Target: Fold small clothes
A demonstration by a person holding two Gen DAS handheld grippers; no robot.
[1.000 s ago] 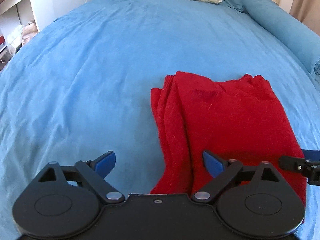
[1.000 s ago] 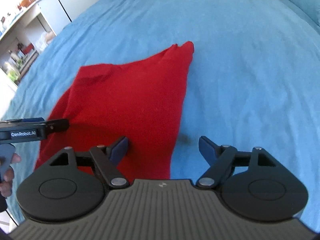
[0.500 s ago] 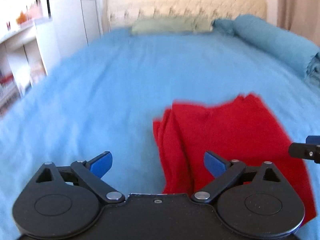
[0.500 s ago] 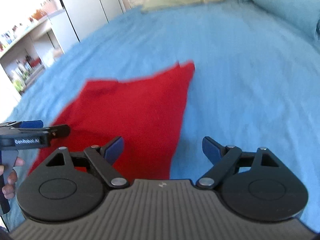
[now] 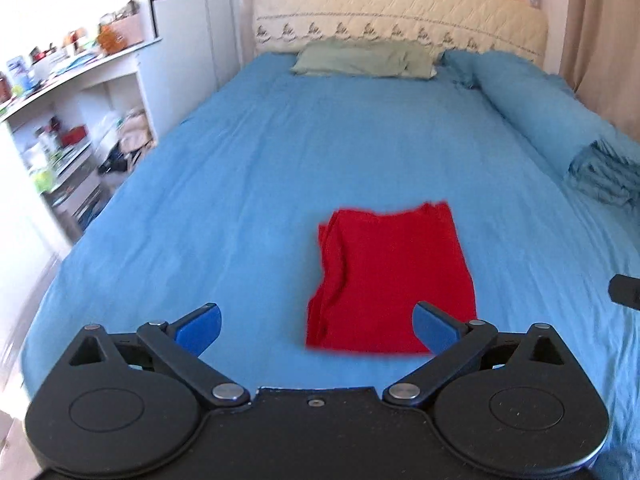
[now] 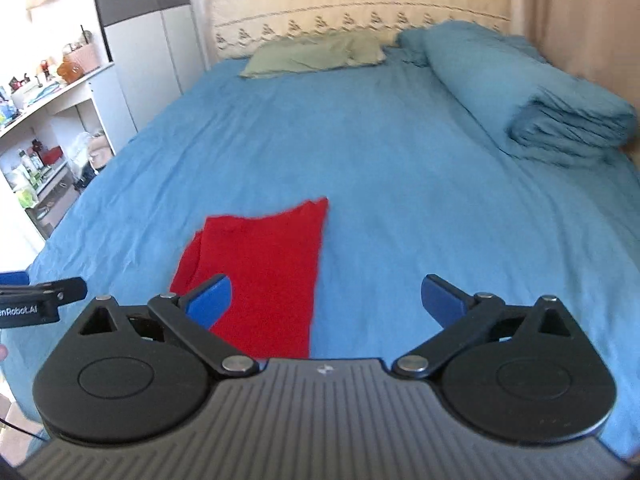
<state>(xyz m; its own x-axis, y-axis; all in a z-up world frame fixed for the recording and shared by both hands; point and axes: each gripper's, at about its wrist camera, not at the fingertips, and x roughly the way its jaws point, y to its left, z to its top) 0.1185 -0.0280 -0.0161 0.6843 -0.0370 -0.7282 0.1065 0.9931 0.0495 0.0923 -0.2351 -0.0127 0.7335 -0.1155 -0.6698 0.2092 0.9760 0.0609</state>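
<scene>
A red garment [image 5: 390, 276] lies folded into a rough rectangle on the blue bed sheet [image 5: 260, 184], near the foot of the bed. The same red garment [image 6: 260, 276] shows in the right wrist view. My left gripper [image 5: 316, 326] hangs well above and short of it, jaws still opening wide, nothing between them. My right gripper [image 6: 326, 298] is also raised above the cloth's right edge, jaws opening wide and empty. The left gripper's black body [image 6: 38, 300] pokes in at the left edge of the right wrist view.
A rolled blue duvet [image 6: 532, 92] lies along the bed's right side. A green pillow [image 5: 364, 60] rests by the quilted headboard [image 5: 400, 12], with plush toys on top. White shelves [image 5: 60, 136] full of small items stand left of the bed.
Both grippers have lifted up and back from the red garment, which now looks smaller and farther below. The jaws have widened a little. The garment stays folded on the sheet.
</scene>
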